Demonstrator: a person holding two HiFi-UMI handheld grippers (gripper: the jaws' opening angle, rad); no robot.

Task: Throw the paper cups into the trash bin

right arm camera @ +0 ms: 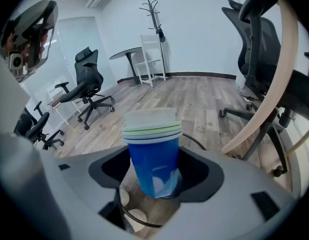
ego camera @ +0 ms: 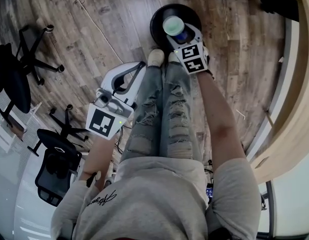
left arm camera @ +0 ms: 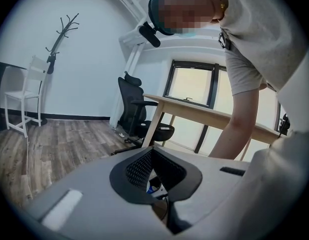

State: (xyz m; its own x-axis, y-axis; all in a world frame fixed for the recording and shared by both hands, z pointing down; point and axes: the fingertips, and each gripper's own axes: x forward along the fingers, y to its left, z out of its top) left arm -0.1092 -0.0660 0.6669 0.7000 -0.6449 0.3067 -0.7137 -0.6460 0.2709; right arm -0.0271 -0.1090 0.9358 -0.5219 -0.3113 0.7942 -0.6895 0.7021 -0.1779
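A stack of nested paper cups [ego camera: 173, 25], blue outside with white and green rims, is held upright in my right gripper [ego camera: 178, 35], which is shut on it. The stack hangs directly over the round black mesh trash bin [ego camera: 157, 21] on the floor ahead of the person's shoes. In the right gripper view the cups [right arm camera: 153, 151] fill the jaw gap of the right gripper [right arm camera: 157, 184]; below them the bin's mesh [right arm camera: 194, 143] shows with pale cups [right arm camera: 137, 215] lying inside. My left gripper [ego camera: 133, 70] hangs beside the left leg, away from the bin; the left gripper [left arm camera: 153, 174] is shut and empty.
Black office chairs stand on the wooden floor at left [ego camera: 54, 159] and far left [ego camera: 24, 49]. A curved wooden desk edge [ego camera: 294, 109] runs down the right side. The person's legs [ego camera: 167, 114] stand just behind the bin. A coat rack [right arm camera: 154, 14] and white chair [right arm camera: 149, 54] stand by the far wall.
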